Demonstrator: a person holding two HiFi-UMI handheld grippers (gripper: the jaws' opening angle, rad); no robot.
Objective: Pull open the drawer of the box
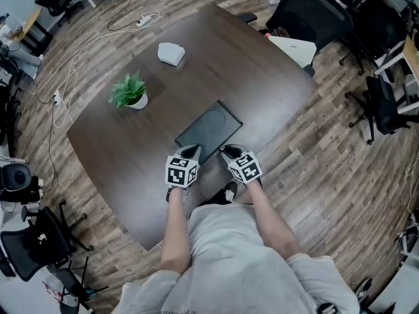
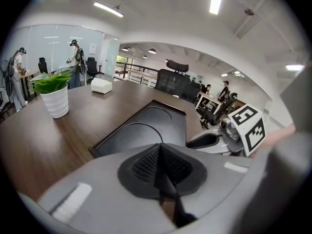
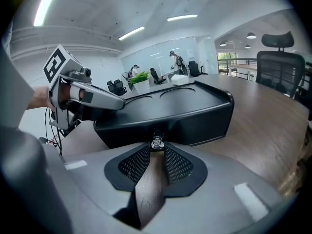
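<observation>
A flat black box [image 1: 211, 128] lies on the dark brown table [image 1: 262, 77], near its front edge. In the right gripper view its drawer front [image 3: 195, 123] sits flush, with a small metal knob [image 3: 156, 143] in the middle. My right gripper [image 3: 156, 149] is at that front, with the knob held between its fingertips. My left gripper [image 2: 160, 149] is shut with nothing in it. It hovers over the box's near left corner [image 3: 105, 112], and I cannot tell whether it touches. In the head view, the left gripper [image 1: 191, 153] and right gripper [image 1: 227, 151] sit side by side.
A potted green plant [image 1: 129, 92] stands left of the box, and a white object [image 1: 171, 53] lies farther back. Office chairs [image 1: 308, 12] stand round the table on the wooden floor. People stand far off by a glass wall [image 2: 73, 57].
</observation>
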